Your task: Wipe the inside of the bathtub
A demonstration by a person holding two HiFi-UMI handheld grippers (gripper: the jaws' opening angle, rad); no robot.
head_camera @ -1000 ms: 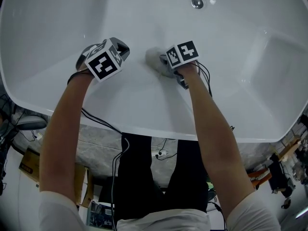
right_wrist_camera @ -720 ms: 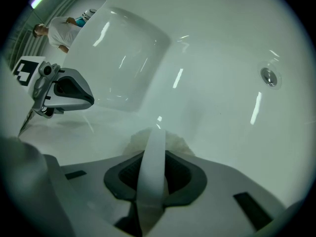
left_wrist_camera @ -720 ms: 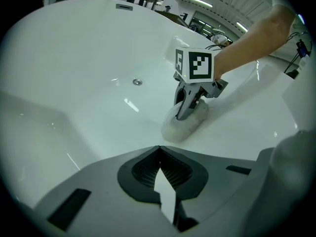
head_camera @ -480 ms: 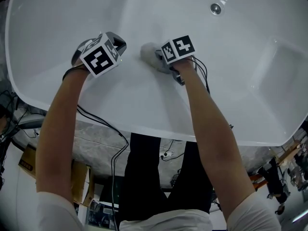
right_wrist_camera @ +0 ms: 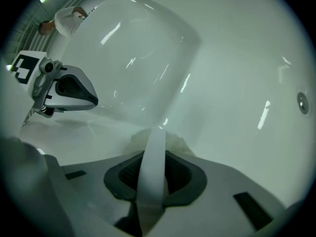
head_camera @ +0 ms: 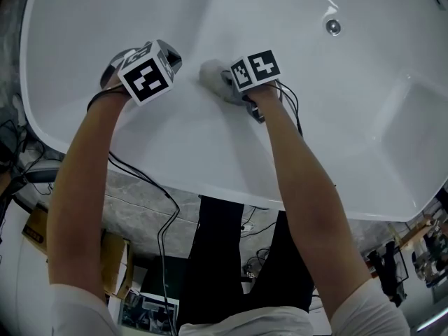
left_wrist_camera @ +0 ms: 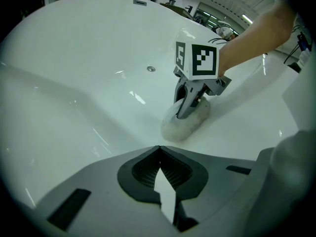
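Inside the white bathtub (head_camera: 336,117), the right gripper (head_camera: 224,82) is clenched on a pale grey cloth (head_camera: 210,73). In the right gripper view a strip of the cloth runs up between the two jaws, and the rest of it bunches just past their tips. The wad is pressed against the tub's smooth inner wall, at the left part of the basin. In the head view it pokes out on the left and far side of the gripper's marker cube (head_camera: 256,69). The drain (head_camera: 333,26) sits well apart from it, farther off and to the right. The left gripper (left_wrist_camera: 159,149) is to the left of the cloth, near it but not touching. Its jaws are pressed together at the tips with nothing between them, and they point across the tub toward the wad. Its view shows the cloth flattened on the white surface under the right gripper's jaws. Both forearms reach over the tub's near rim, and dark cables (head_camera: 290,103) trail back along the right one.
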